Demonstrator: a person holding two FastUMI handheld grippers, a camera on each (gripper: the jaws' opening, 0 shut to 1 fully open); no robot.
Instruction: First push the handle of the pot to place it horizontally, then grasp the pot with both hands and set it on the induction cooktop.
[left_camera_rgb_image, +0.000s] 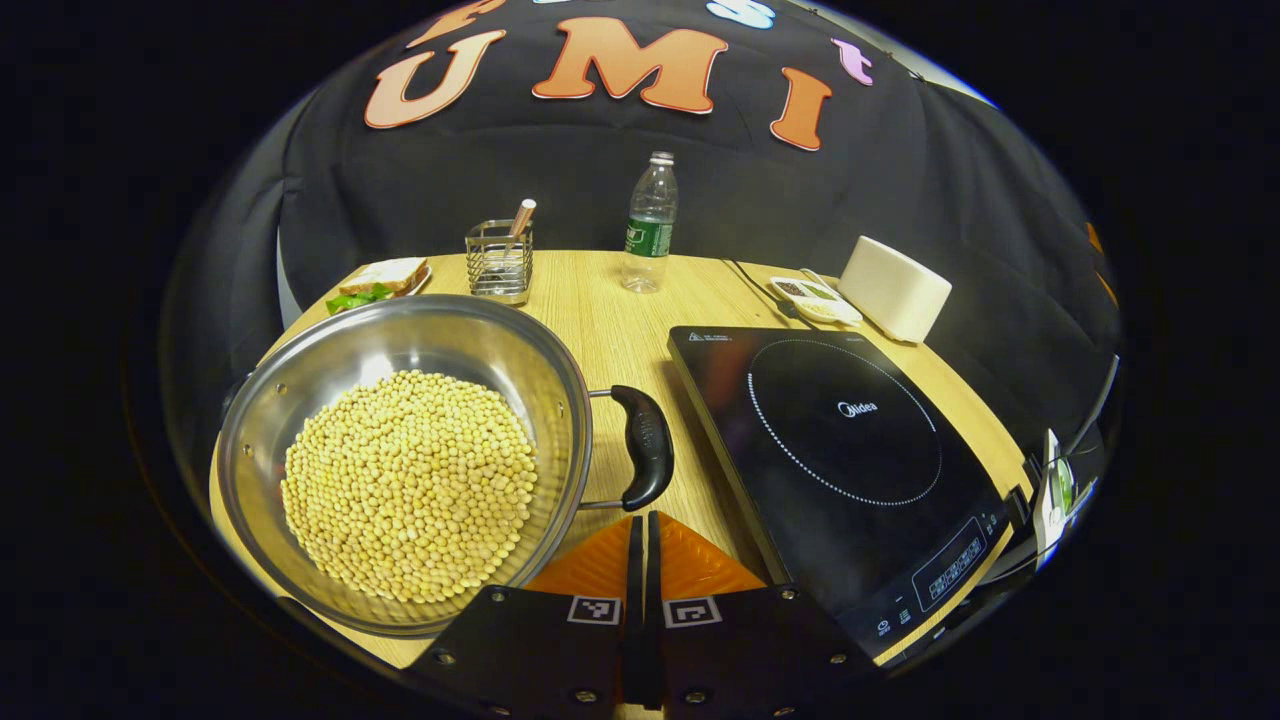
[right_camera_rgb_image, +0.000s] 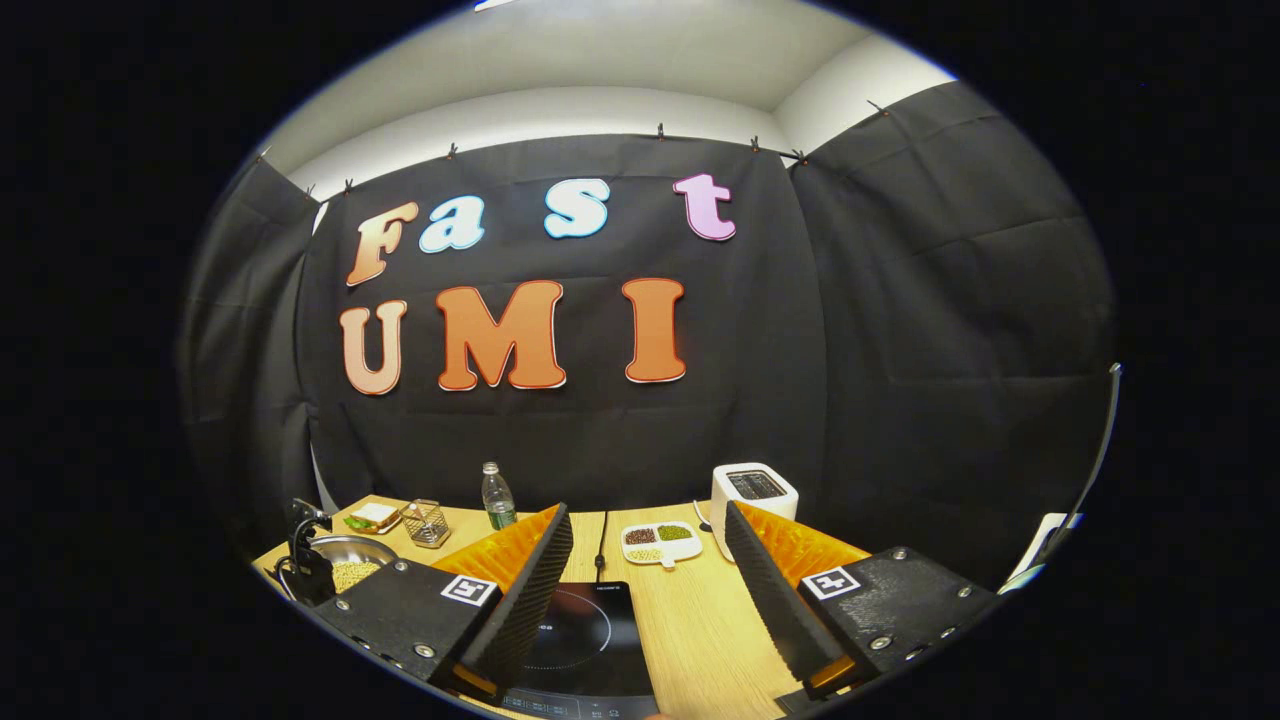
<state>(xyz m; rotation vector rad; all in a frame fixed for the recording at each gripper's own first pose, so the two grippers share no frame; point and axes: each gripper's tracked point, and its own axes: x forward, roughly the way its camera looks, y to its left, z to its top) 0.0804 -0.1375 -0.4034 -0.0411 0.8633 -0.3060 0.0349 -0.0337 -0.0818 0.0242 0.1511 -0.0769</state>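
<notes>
1. On the wooden table (left_camera_rgb_image: 610, 330), the induction cooktop (left_camera_rgb_image: 850, 450) lay at right, its surface bare.
2. Just left of it, apart, sat the steel pot (left_camera_rgb_image: 400, 460), heaped with soybeans (left_camera_rgb_image: 410, 485).
3. The pot's black handle (left_camera_rgb_image: 645, 445) pointed toward the cooktop.
4. Left gripper (left_camera_rgb_image: 640, 545): fingers pressed together, holding nothing, tips just below the handle.
5. Right gripper (right_camera_rgb_image: 648, 590): fingers spread wide, empty, above the table.
</notes>
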